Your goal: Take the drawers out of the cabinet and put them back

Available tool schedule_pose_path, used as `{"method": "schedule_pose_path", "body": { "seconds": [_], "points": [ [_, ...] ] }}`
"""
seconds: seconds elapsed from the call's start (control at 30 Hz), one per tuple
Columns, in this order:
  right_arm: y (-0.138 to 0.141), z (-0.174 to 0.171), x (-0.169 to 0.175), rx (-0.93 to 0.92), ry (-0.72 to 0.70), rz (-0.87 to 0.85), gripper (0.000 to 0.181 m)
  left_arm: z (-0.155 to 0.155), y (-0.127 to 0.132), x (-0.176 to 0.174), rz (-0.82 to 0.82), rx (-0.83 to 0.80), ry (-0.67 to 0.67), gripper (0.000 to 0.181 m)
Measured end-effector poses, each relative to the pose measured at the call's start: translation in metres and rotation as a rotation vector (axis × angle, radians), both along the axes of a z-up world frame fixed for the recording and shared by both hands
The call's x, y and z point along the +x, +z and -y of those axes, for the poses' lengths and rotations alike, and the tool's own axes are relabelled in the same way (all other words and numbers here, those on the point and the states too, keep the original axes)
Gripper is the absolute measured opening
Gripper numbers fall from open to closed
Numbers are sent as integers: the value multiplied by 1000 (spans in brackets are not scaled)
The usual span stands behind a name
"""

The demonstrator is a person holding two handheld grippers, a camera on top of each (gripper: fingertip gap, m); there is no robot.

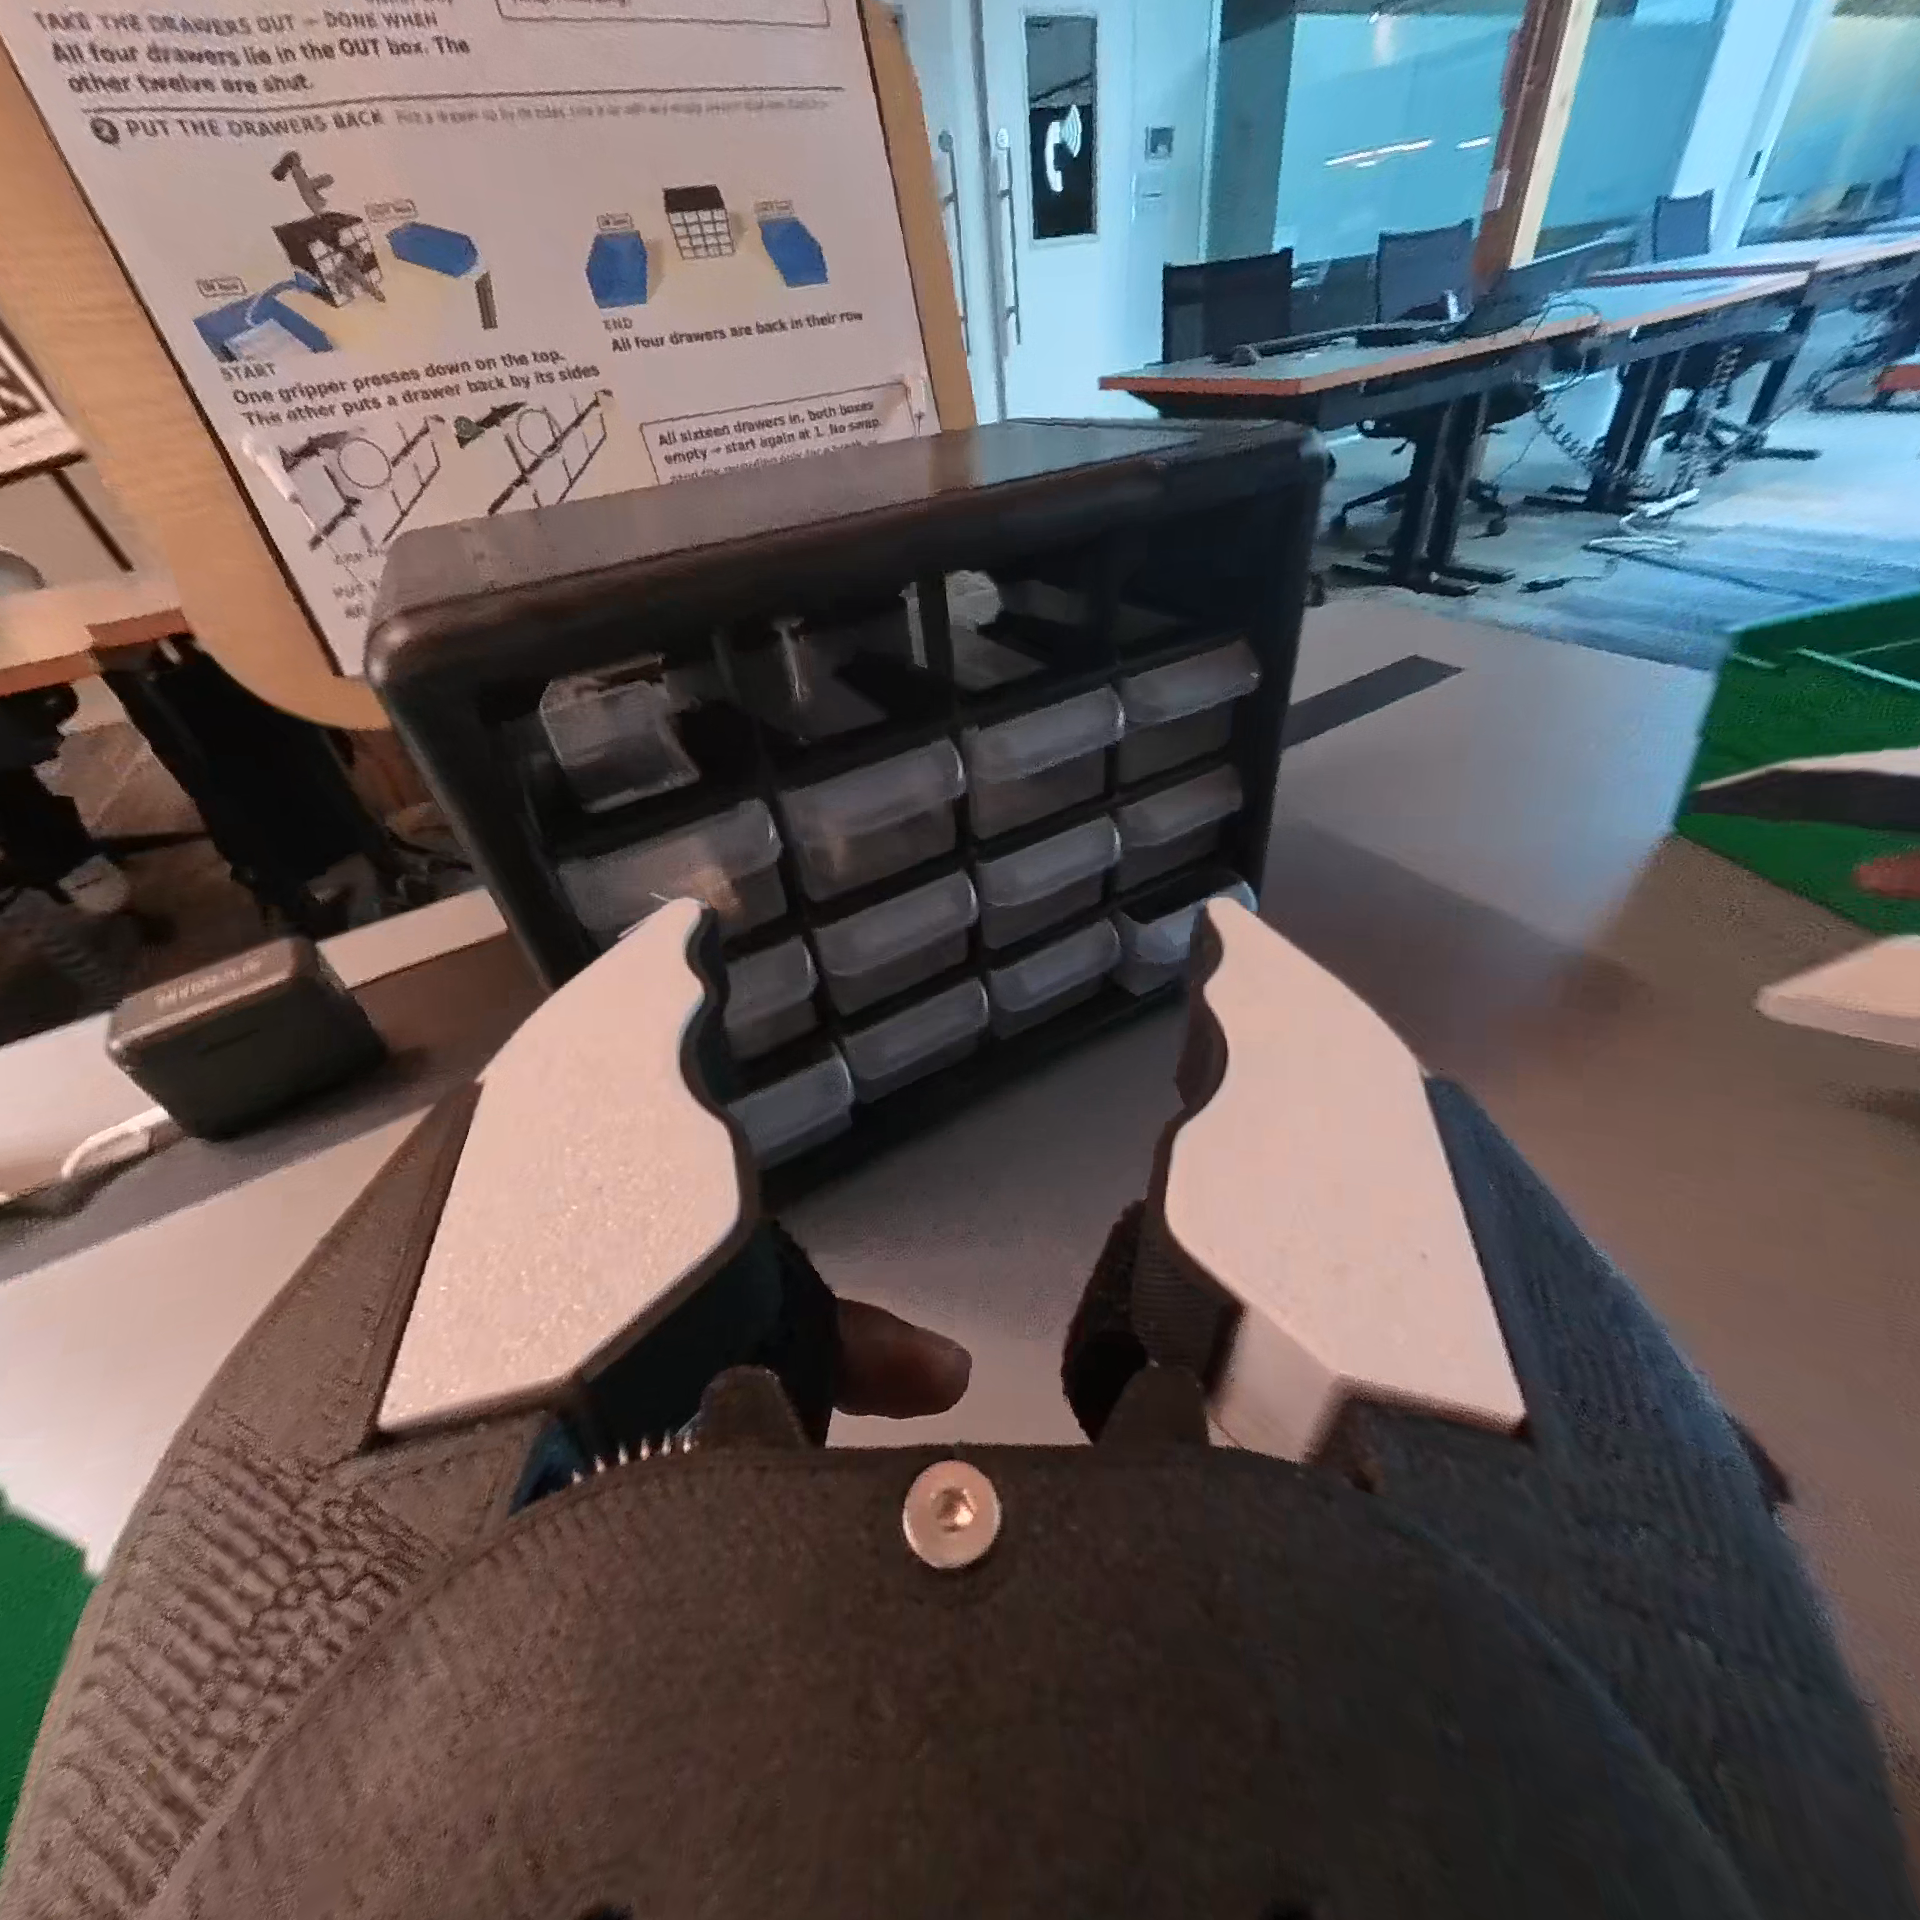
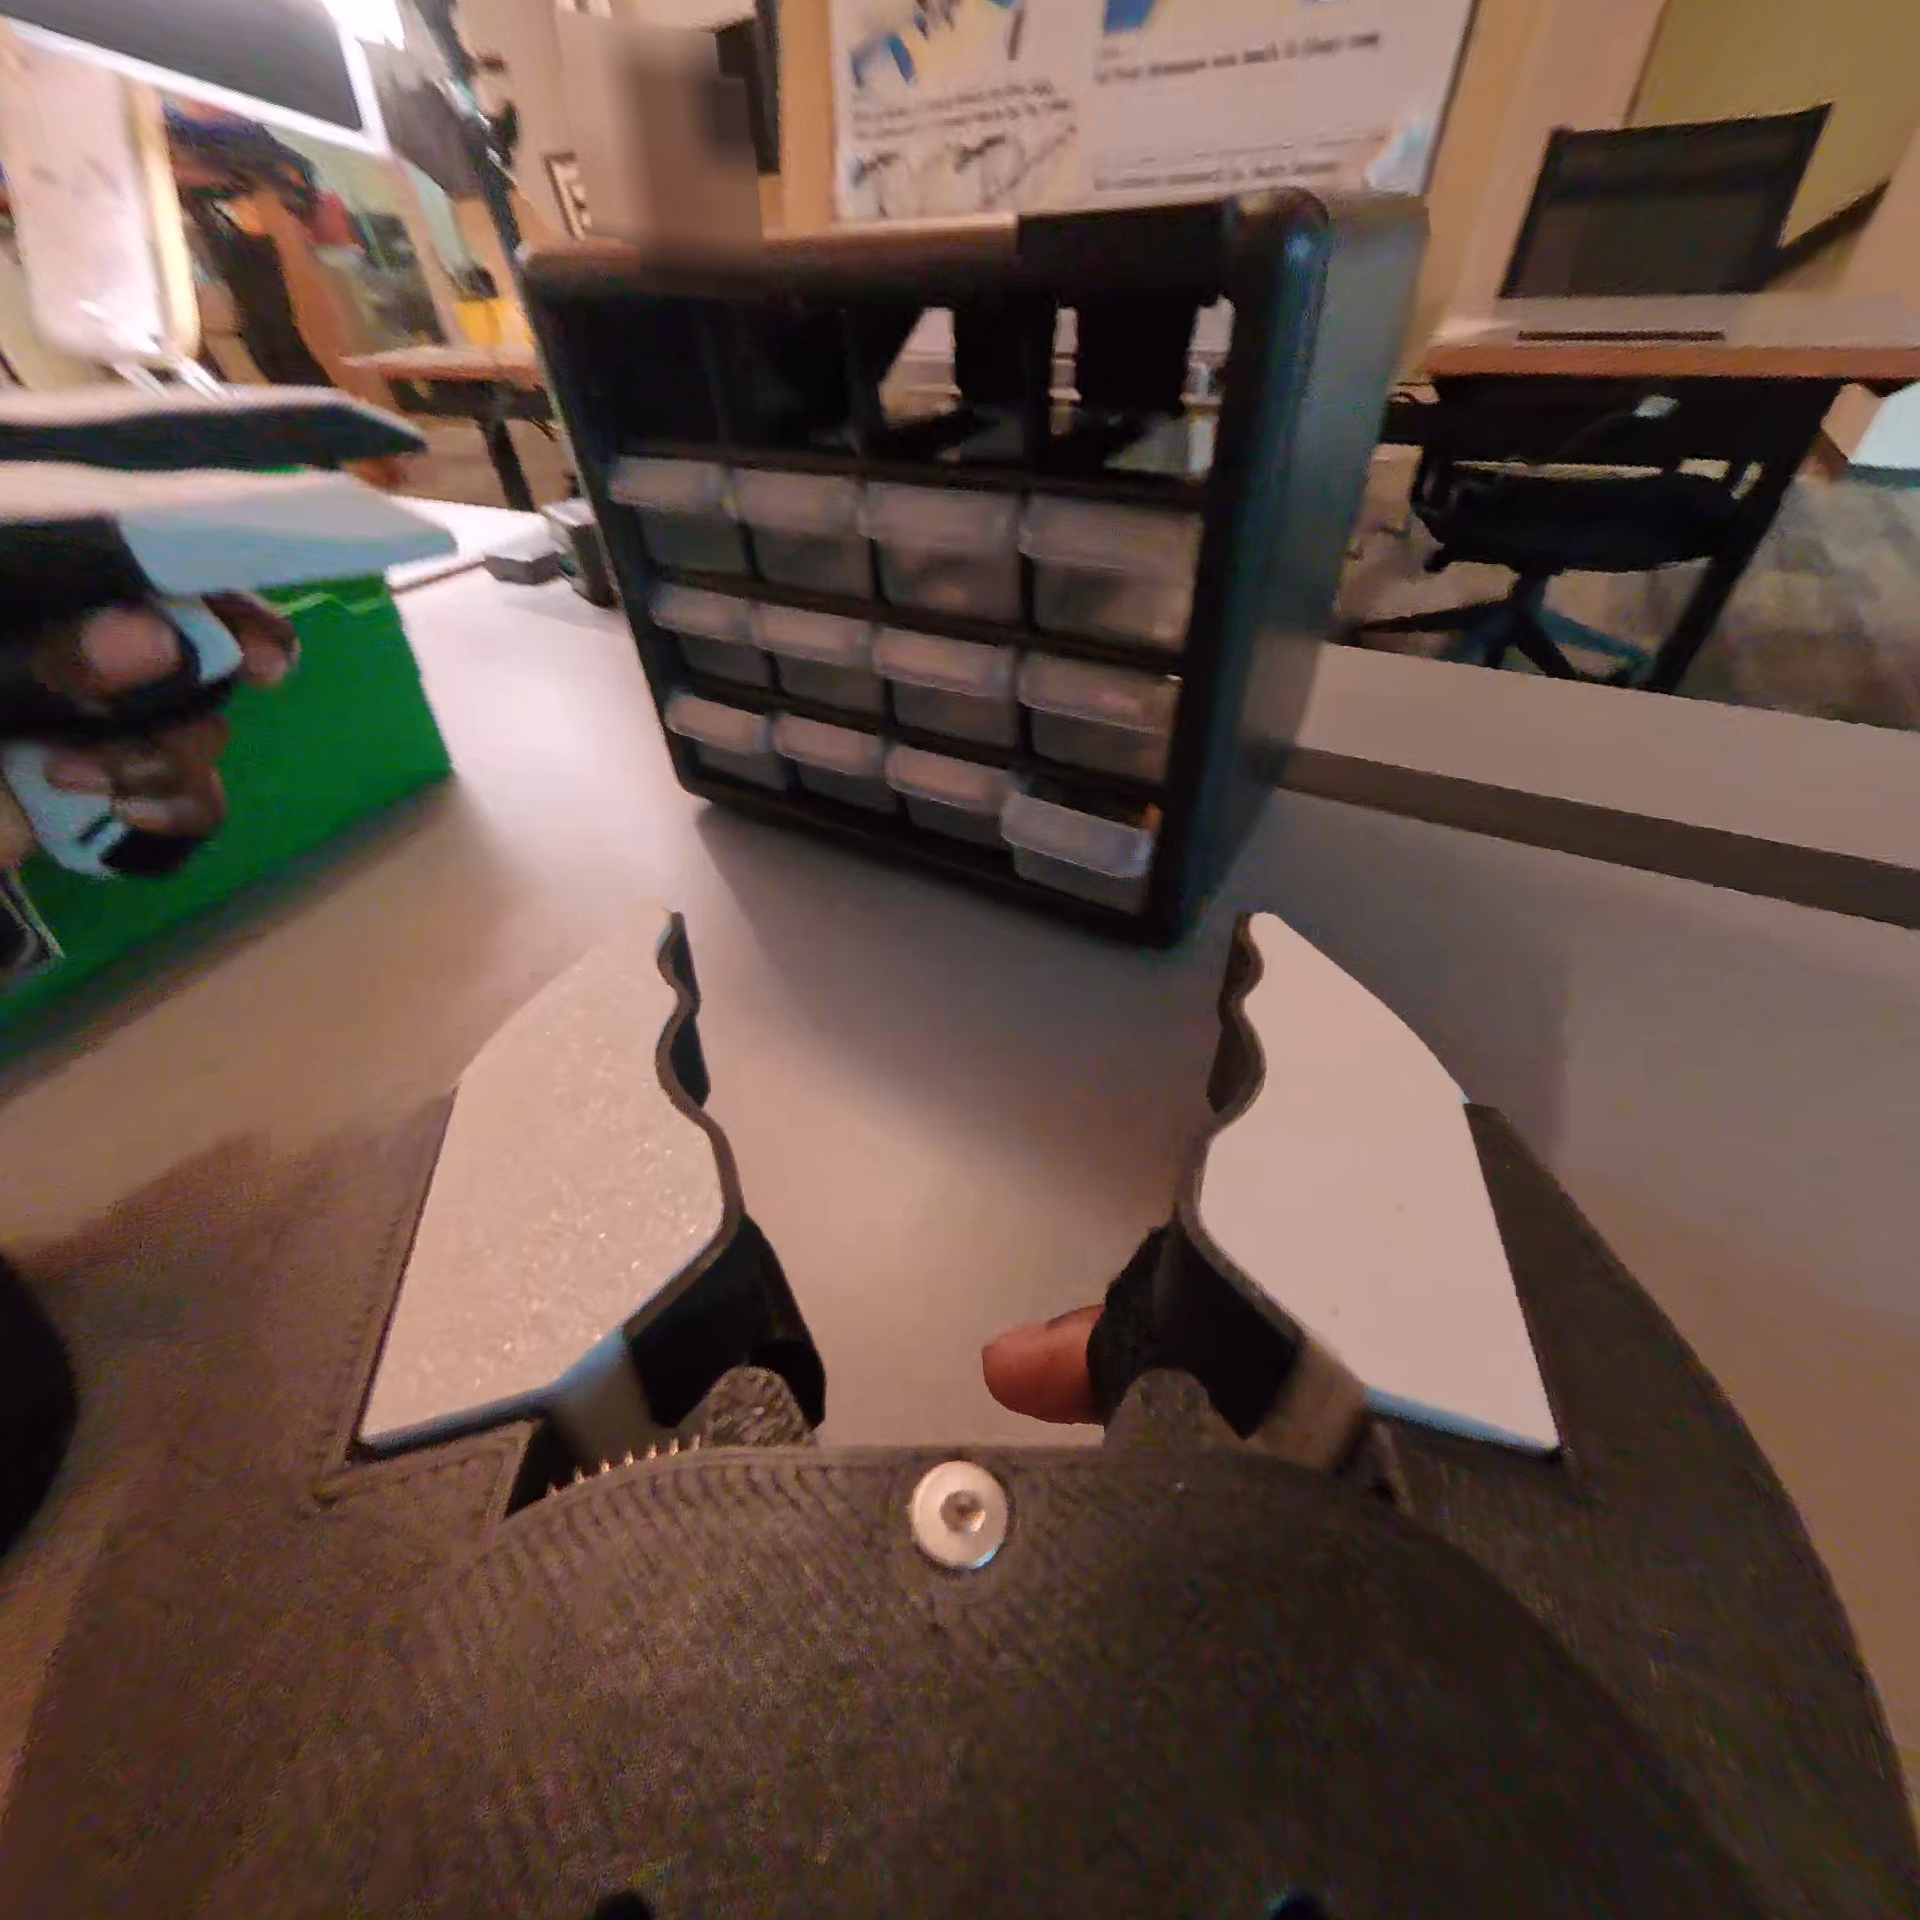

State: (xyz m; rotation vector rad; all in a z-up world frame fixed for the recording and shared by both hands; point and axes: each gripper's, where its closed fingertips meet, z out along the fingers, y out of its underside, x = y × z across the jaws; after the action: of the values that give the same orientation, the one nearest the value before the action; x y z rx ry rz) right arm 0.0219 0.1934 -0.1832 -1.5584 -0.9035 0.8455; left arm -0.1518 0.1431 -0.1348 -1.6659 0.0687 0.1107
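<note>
Black plastic cabinet of small clear drawers (image 2: 914, 582) stands on the grey table (image 2: 935, 1091), its top row of slots empty, seemingly already taken out. The bottom-right clear drawer (image 2: 1075, 847) juts out a little. Left gripper (image 1: 951, 914) and right gripper (image 2: 956, 930) face it, jaws spread, holding nothing, likely ready to steady and pull

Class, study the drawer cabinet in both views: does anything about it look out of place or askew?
Yes. The cabinet's top row stands empty, with no drawers in it. The bottom-right drawer juts out past its neighbours, not pushed fully home. Both the left gripper and right gripper are open, holding nothing.
</note>
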Motion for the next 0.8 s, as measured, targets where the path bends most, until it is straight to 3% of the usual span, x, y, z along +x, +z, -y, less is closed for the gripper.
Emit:
{"method": "schedule_pose_path", "body": {
  "seconds": [0.17,0.33,0.5,0.63,0.8],
  "points": [
    [9,-2,9,-2,-17,-67,92,-27,-9,8,-140,-21,8,83],
    [7,7,3,67,1,-12,92,-28,-43,9,-299,-85,32,79],
    [0,9,0,95,-3,42,92,-19,-34,13,-317,-80,13,74],
    [1,7,1,72,-2,23,92,18,-13,23,-246,-134,-74,74],
    [0,10,-1,39,26,13,91,115,36,30,13,-189,-351,74]
  ]
}}
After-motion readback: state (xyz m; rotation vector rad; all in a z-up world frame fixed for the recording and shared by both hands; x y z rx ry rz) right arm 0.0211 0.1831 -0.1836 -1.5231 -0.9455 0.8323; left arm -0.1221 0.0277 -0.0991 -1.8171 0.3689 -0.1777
